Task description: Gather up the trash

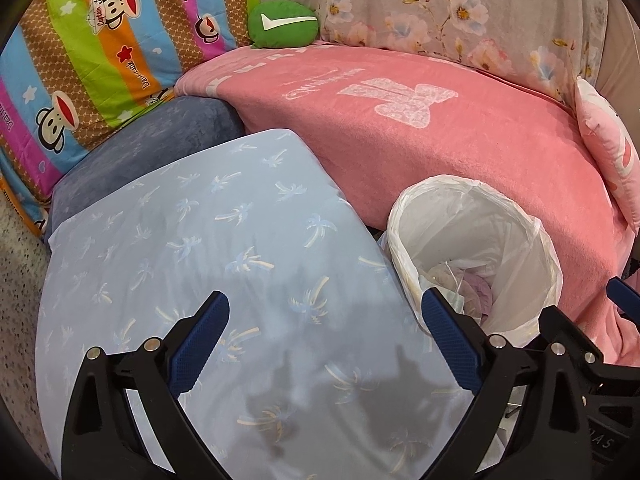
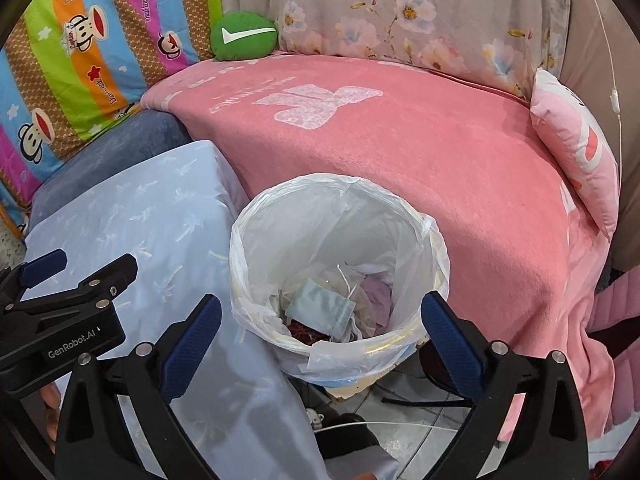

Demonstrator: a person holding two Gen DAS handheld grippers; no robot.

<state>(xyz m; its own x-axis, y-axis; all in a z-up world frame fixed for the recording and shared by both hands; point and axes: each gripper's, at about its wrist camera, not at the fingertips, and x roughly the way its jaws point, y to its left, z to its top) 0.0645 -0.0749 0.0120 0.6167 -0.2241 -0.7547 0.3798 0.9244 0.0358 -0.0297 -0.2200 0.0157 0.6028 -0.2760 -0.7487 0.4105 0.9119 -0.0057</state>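
Now I am looking down both grippers at a steep angle. My right gripper [image 2: 320, 328] is hanging over the bin [image 2: 340, 276] with its jaws spread wide and nothing between the pads; the bin's mouth is sitting straight ahead between the two fingers. Inside the bin's white liner [image 2: 280, 216] I am seeing trash at the bottom: a pale blue mask [image 2: 322, 302] with its ear loop, some lilac paper [image 2: 378, 294] to the right of it, and dark red scraps nearer me that I cannot identify.

My left gripper [image 1: 326, 320] is also standing wide apart and gripping nothing. It is hovering over a blue cloth [image 1: 208, 240] printed with palm trees; the bin [image 1: 476, 256] is lying just off its right finger [image 1: 444, 320]. In the right view that gripper [image 2: 76, 272] is showing at the left edge, beside my right one.

Beyond both tools a pink blanket [image 2: 440, 152] is covering the seat, touching the bin's far side. A green cushion [image 2: 244, 36] is resting at the back, with a striped monkey-print pillow [image 2: 92, 52] to its left and a pink pillow [image 2: 576, 148] far right.
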